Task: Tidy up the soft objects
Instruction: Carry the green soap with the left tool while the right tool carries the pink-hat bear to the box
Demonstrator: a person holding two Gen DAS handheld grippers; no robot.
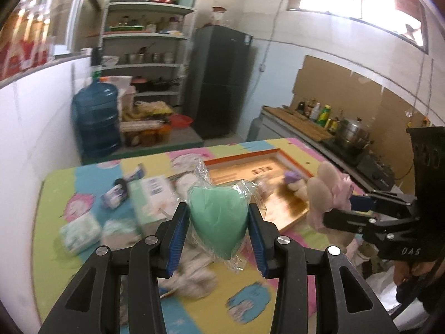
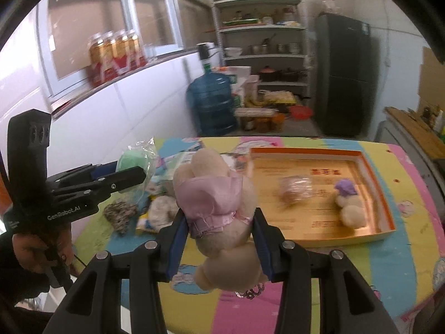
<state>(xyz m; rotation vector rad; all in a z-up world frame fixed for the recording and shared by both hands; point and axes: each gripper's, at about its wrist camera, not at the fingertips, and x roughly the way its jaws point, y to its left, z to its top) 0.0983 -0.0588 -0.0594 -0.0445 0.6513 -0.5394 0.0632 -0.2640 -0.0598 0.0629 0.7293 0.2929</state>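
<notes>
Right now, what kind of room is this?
Most likely a home kitchen: a shelf rack loaded with pots, a dark fridge, and a counter holding sauce bottles and a steel pot.

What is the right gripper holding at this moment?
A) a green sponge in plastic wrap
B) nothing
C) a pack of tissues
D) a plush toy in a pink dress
D: the right gripper is shut on the plush toy in a pink dress, above the table; the green sponge is in the left gripper.
</notes>
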